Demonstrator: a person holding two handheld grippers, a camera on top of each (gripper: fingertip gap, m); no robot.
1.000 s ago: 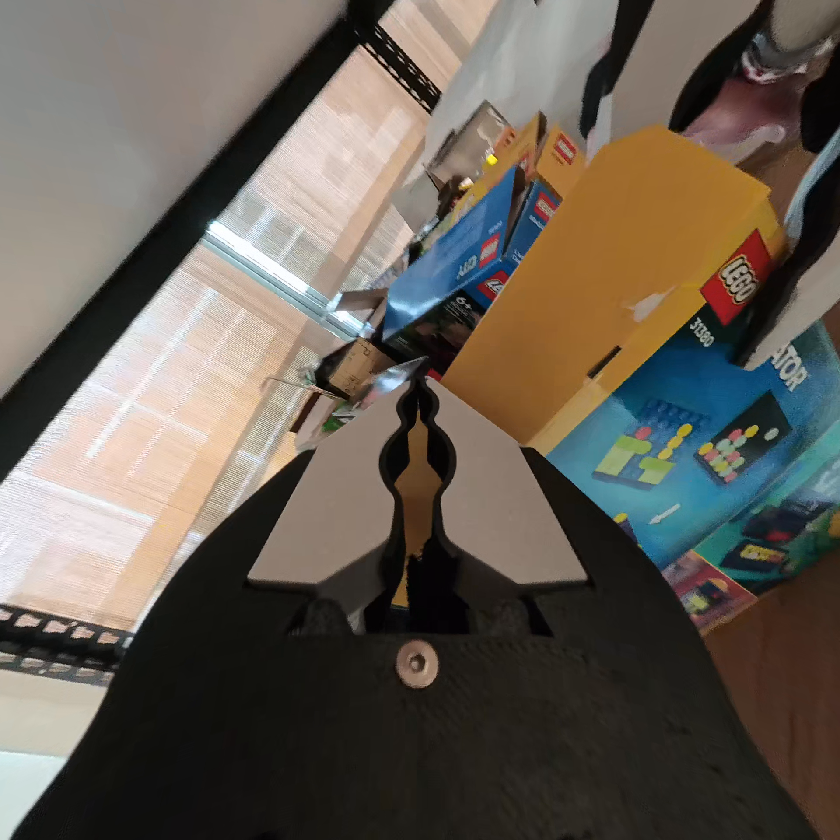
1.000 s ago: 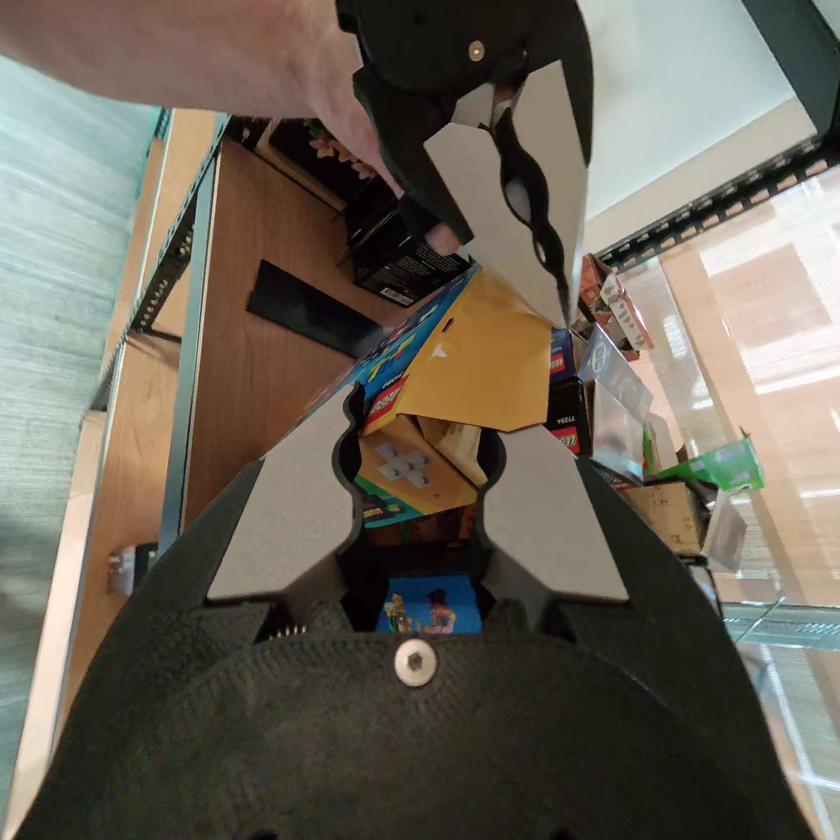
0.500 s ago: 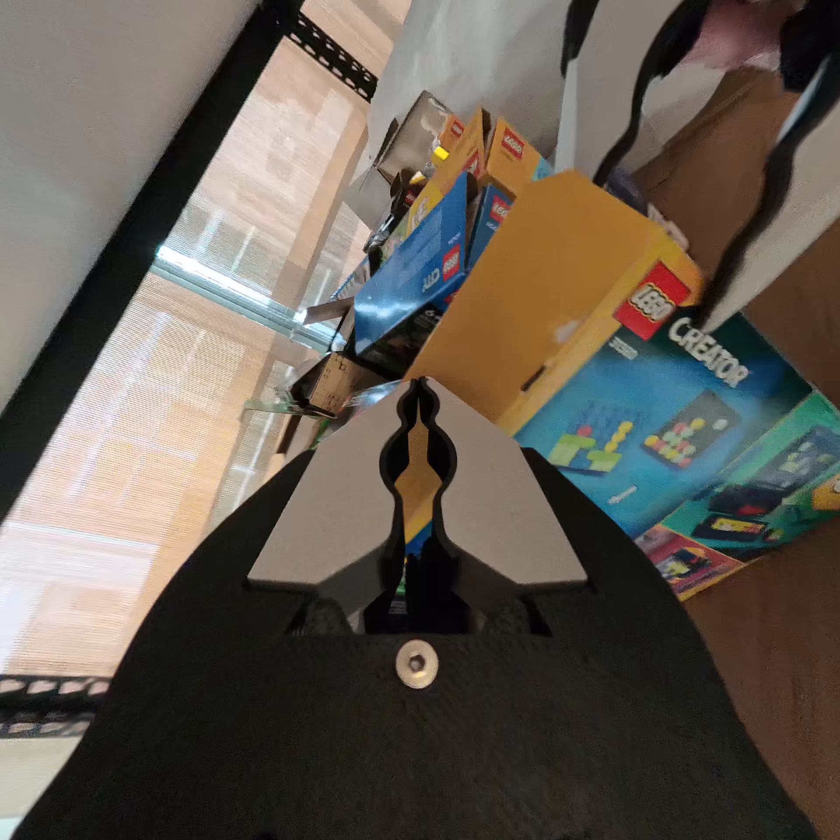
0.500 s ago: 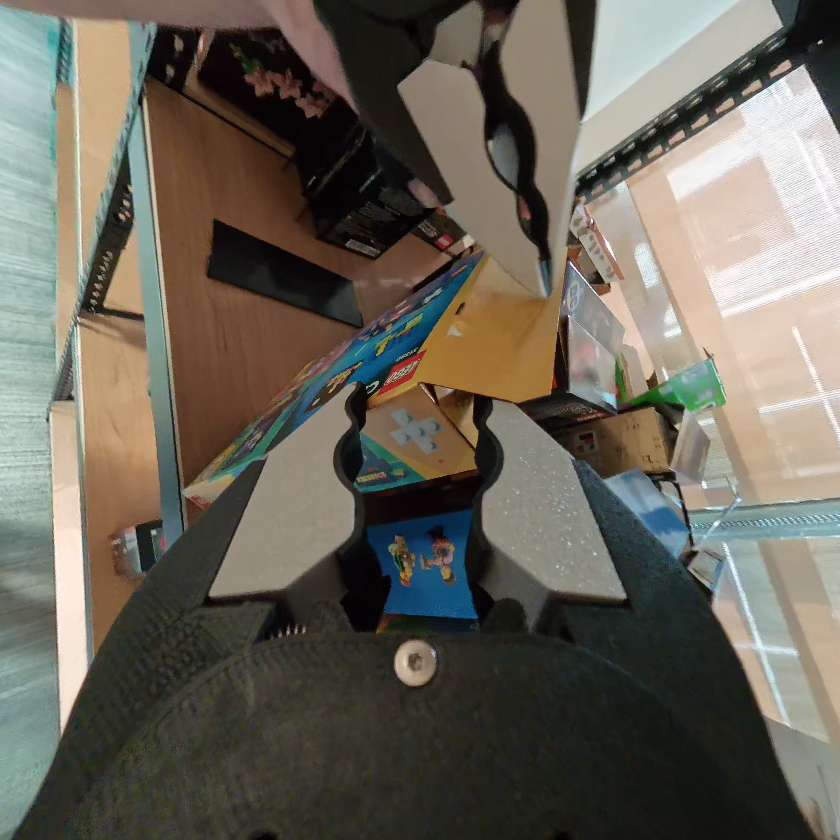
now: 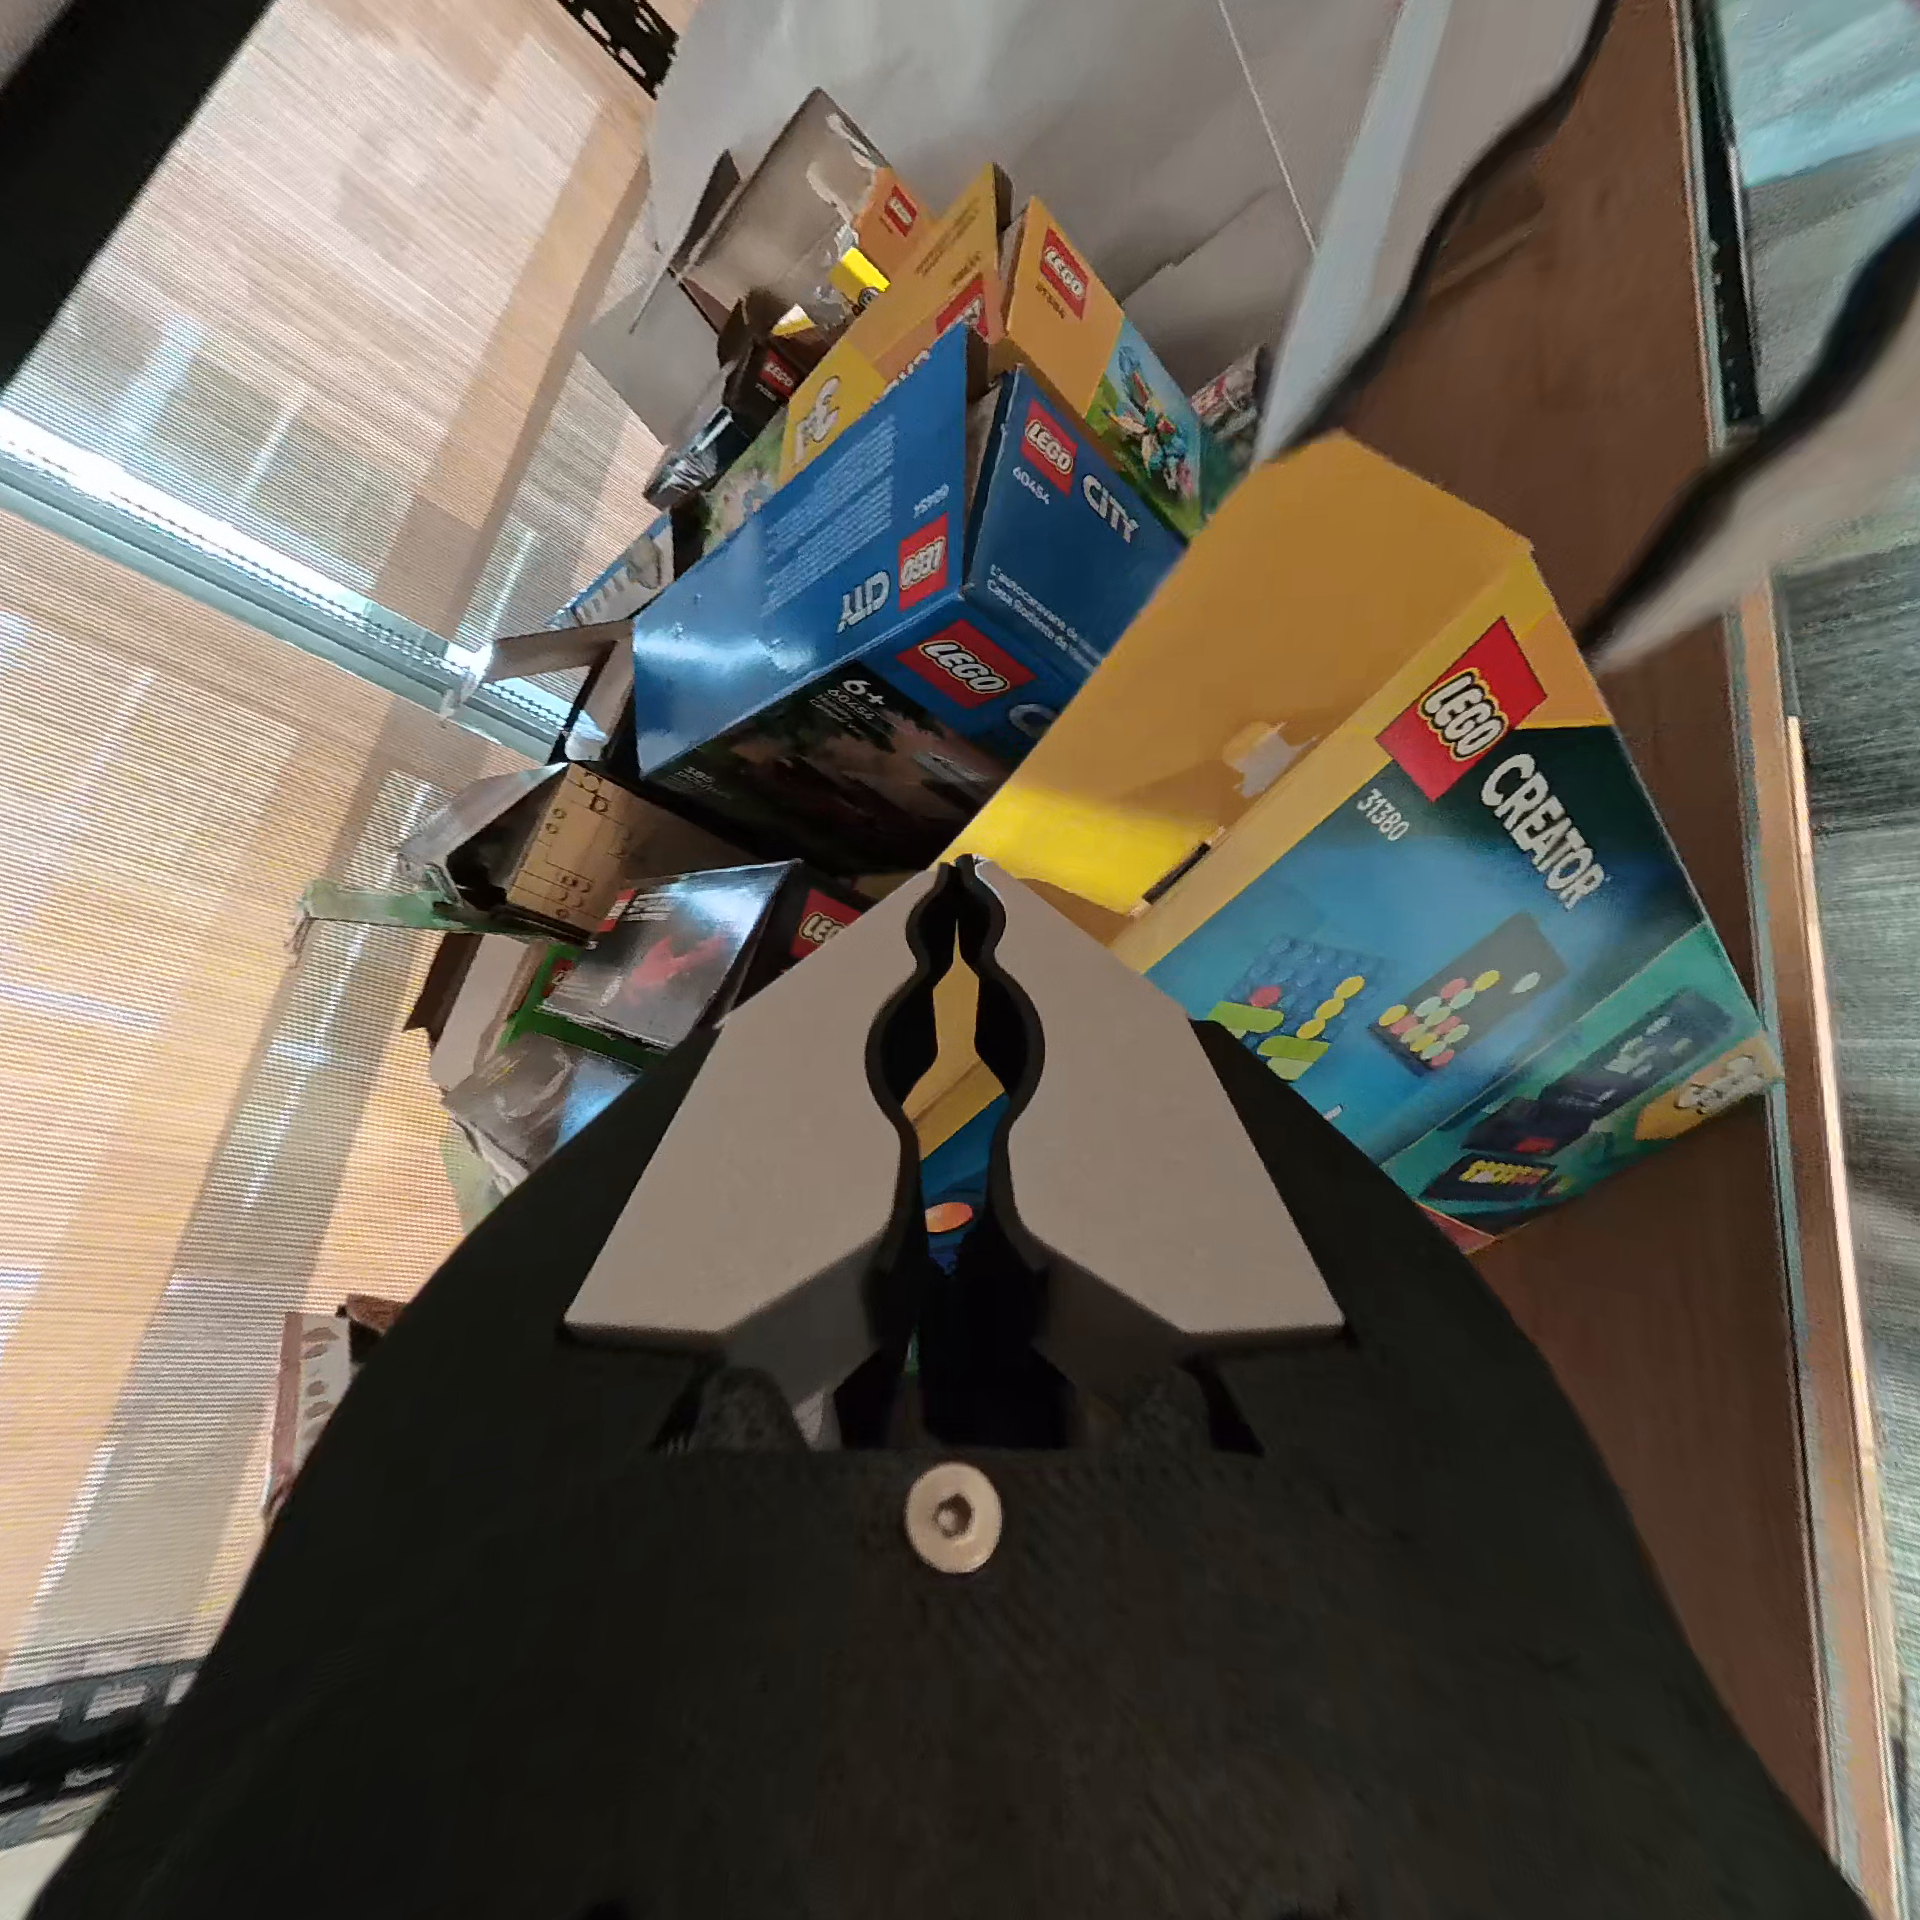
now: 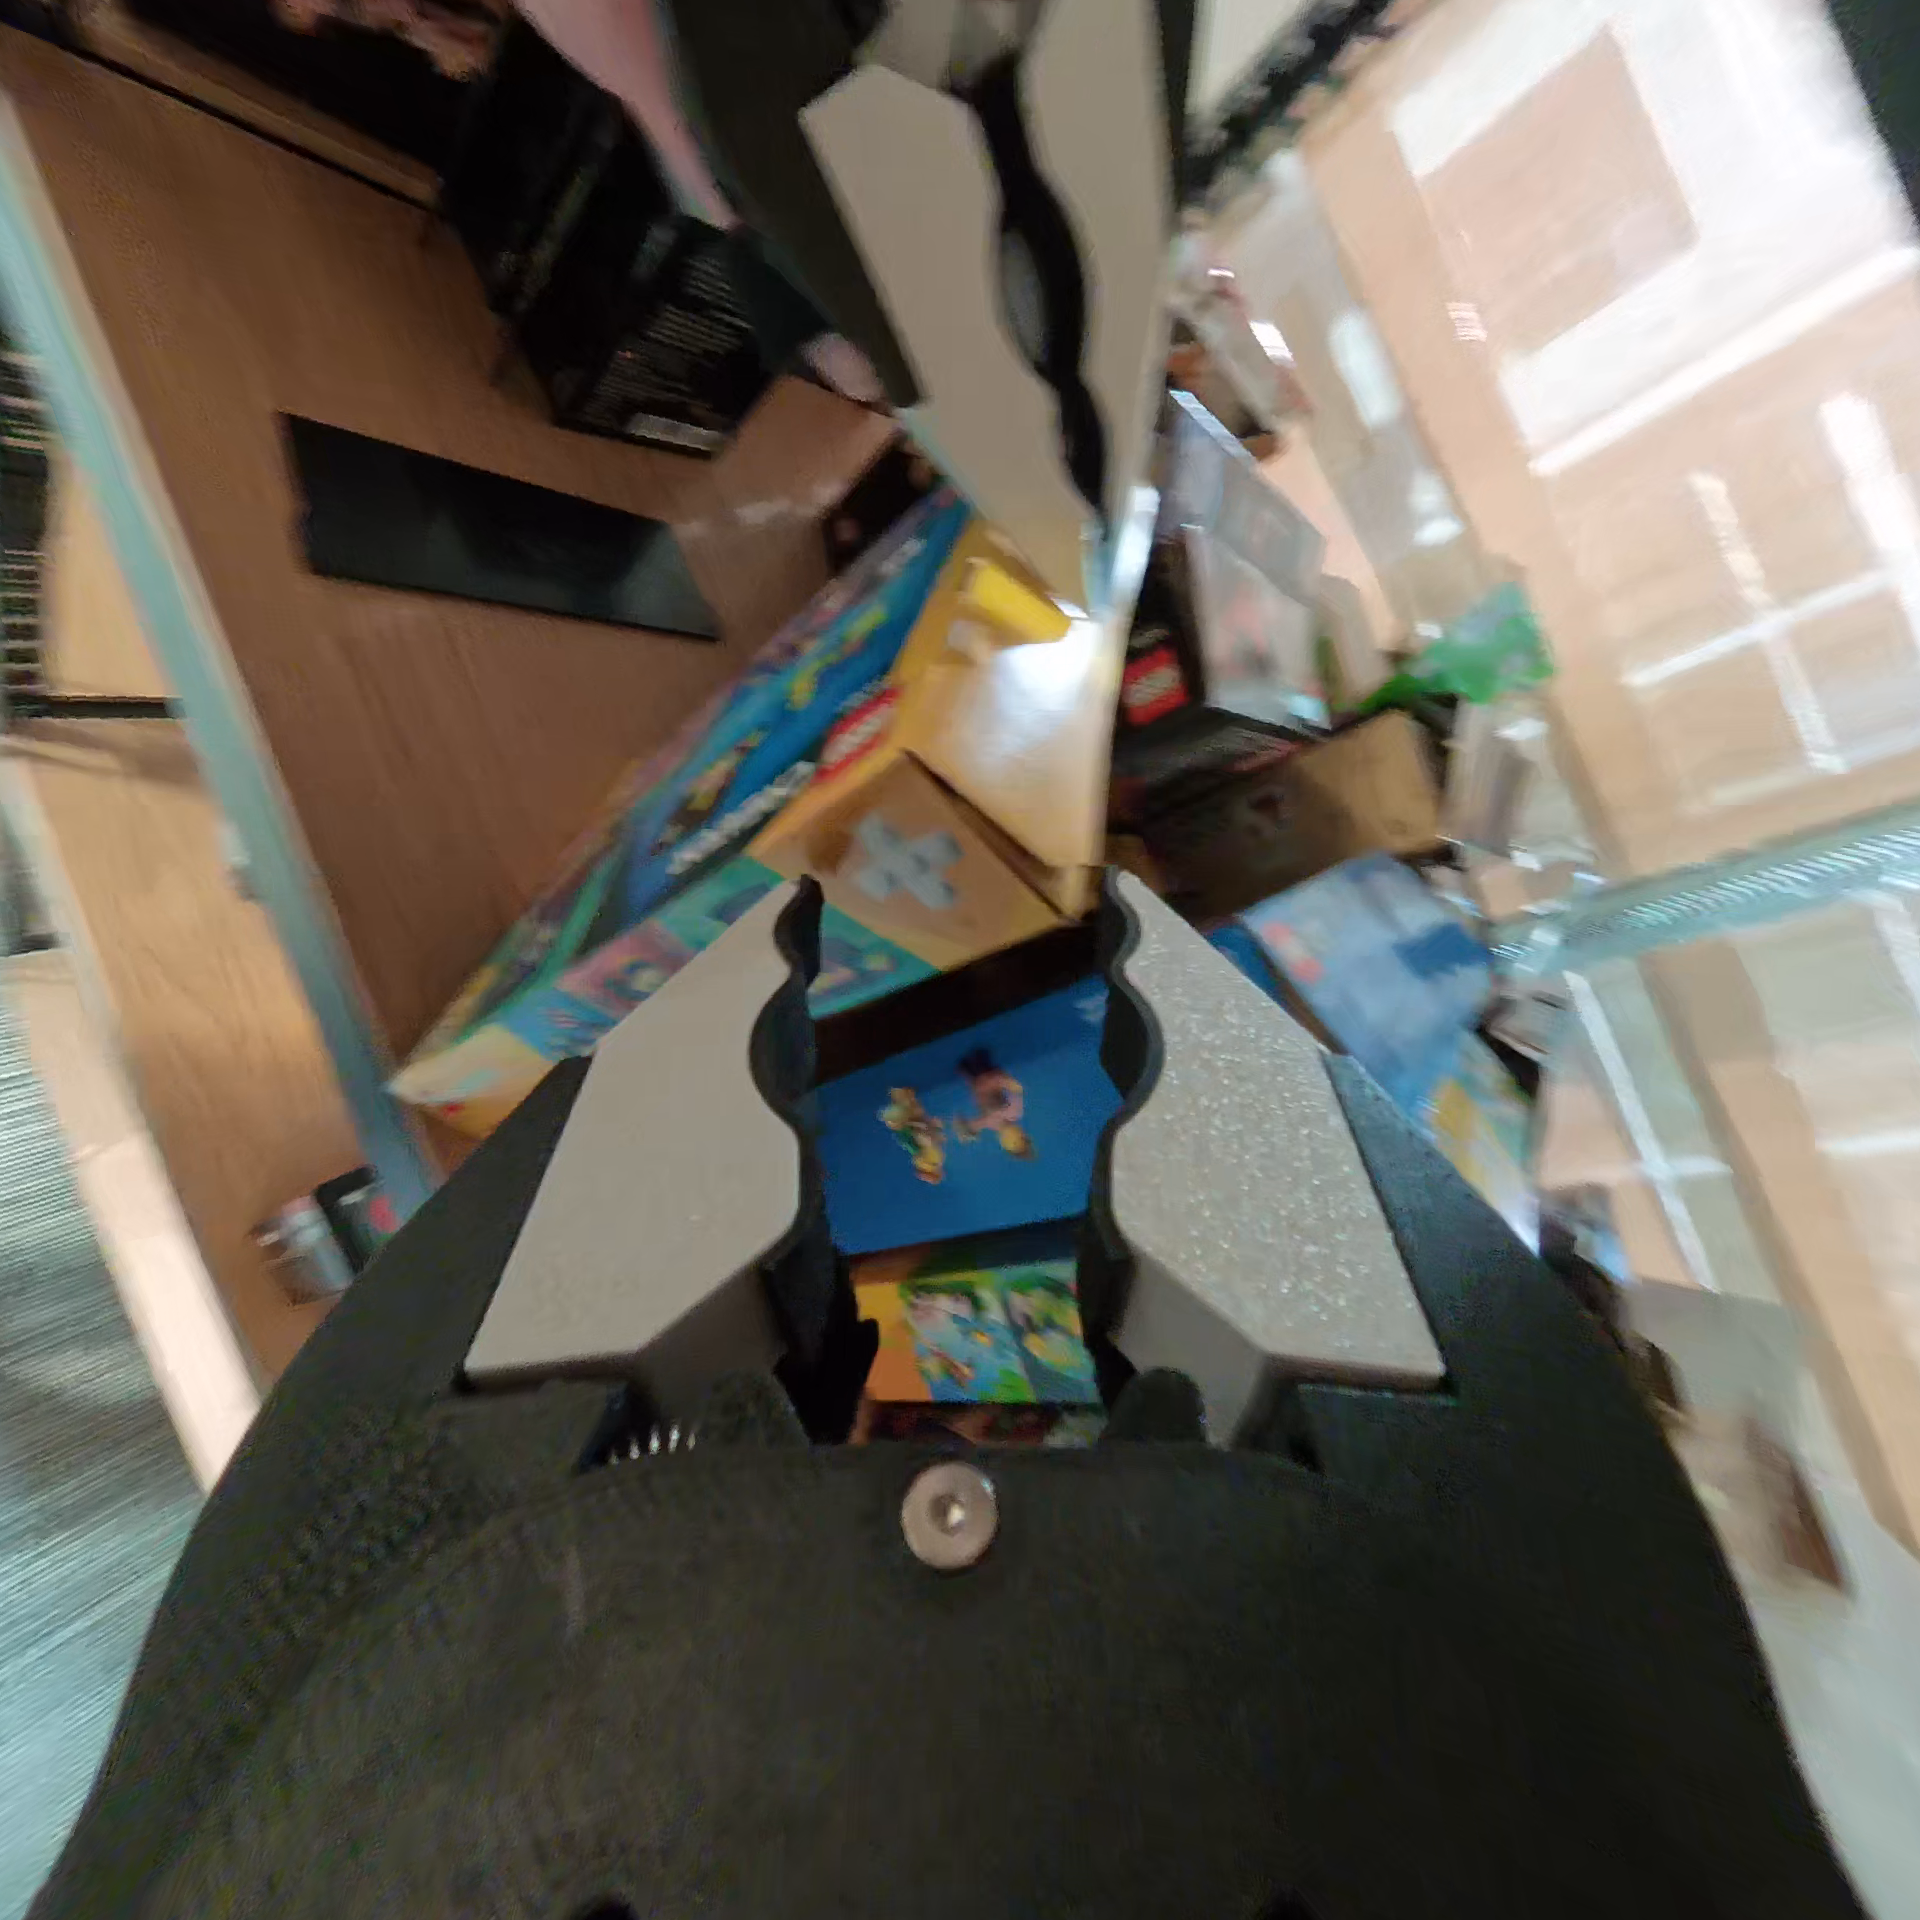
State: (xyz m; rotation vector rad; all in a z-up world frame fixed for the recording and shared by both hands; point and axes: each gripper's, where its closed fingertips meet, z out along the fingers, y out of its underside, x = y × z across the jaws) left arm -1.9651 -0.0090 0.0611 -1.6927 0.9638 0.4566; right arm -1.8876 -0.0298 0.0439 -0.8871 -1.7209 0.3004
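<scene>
A toy brick box [image 5: 1455,935] with a blue front and yellow end lies on a wooden shelf [image 5: 1558,312]. Its yellow end flap [image 6: 1018,727] stands lifted, baring a brown inner flap with a grey cross print [image 6: 904,862]. My left gripper [image 5: 961,873] is shut, with its tips pinched on the corner of that yellow flap. It also shows at the top of the right wrist view [image 6: 1086,551]. My right gripper [image 6: 956,899] is open and empty, just short of the brown inner flap. Its blurred fingers [image 5: 1340,270] show in the left wrist view, at the top right.
Several other toy boxes are piled beyond: a blue one [image 5: 894,582], a black one [image 5: 665,956] and a blue one with figures [image 6: 956,1132]. A black flat slab [image 6: 488,540] lies on the shelf. A metal shelf post [image 6: 208,727] stands left. A blinded window [image 5: 208,623] is behind.
My right gripper has opened a little wider and moved closer to the box's open end. My left gripper stays shut at the flap's corner. Both views have swung.
</scene>
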